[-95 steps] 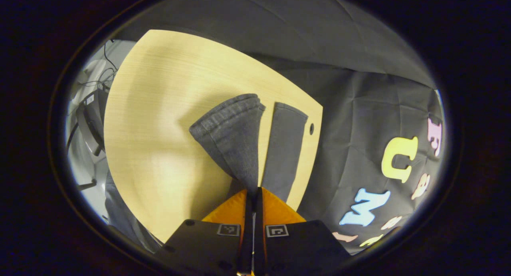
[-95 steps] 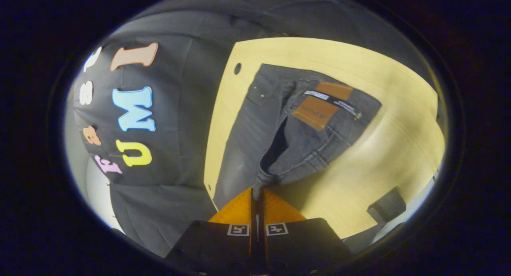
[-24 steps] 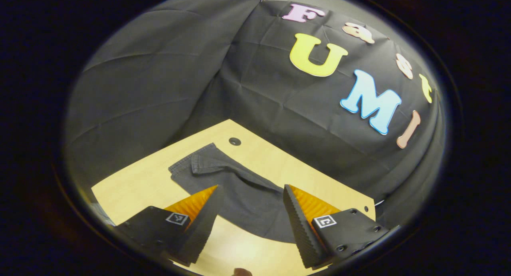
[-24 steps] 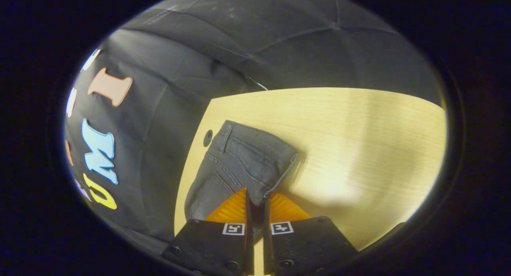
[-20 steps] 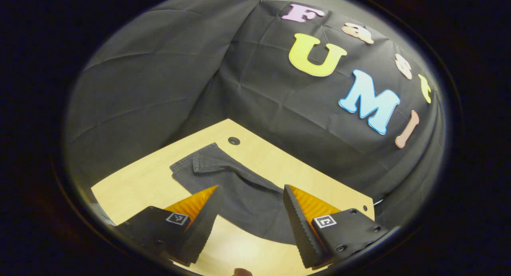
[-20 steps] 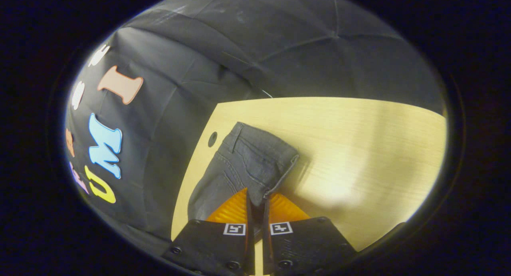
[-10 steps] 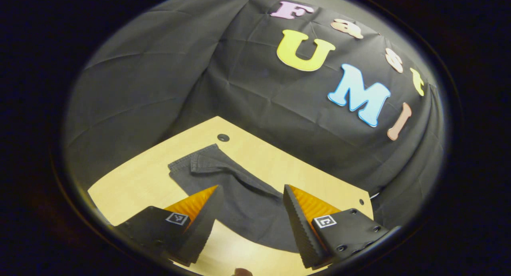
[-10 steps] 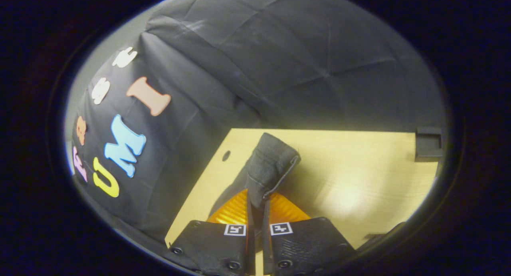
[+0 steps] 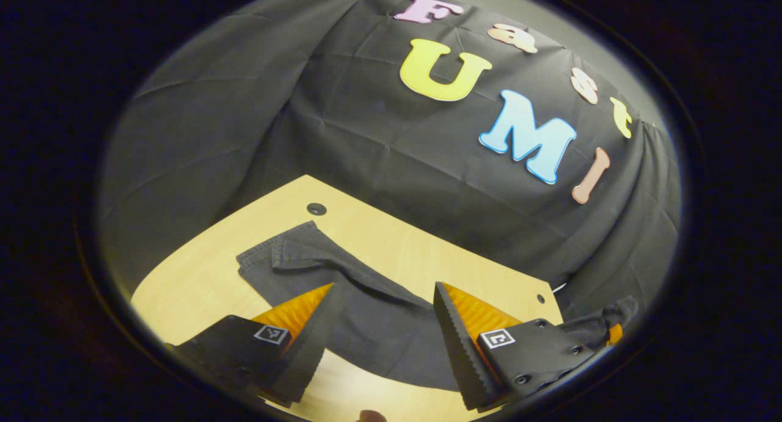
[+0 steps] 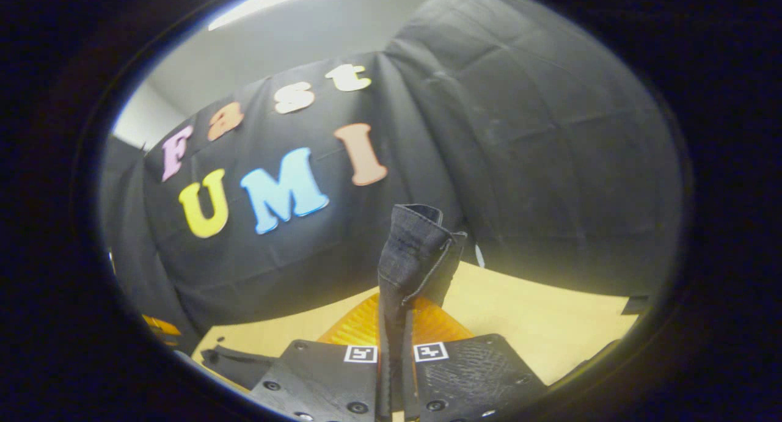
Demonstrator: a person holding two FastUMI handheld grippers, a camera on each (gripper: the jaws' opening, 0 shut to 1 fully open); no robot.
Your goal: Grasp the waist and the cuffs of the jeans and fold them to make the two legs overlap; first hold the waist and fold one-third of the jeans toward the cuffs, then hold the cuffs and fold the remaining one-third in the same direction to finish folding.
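Right gripper (image 10: 394,342) has its fingers clamped on the waist (image 10: 415,251) of the jeans (image 9: 360,315), lifted clear of the bench (image 10: 525,324) with the denim standing up against the booth wall. Left gripper (image 9: 385,333) hovers with fingers wide apart over the legs, which lie flat near the bench's back edge, cuffs (image 9: 275,257) by the corner hole (image 9: 316,209). Bare wood lies open beside the legs.

Dark grey jeans (image 9: 360,312) are seen on a pale yellow wood-grain table (image 9: 201,269), backed by black cloth (image 9: 256,123).
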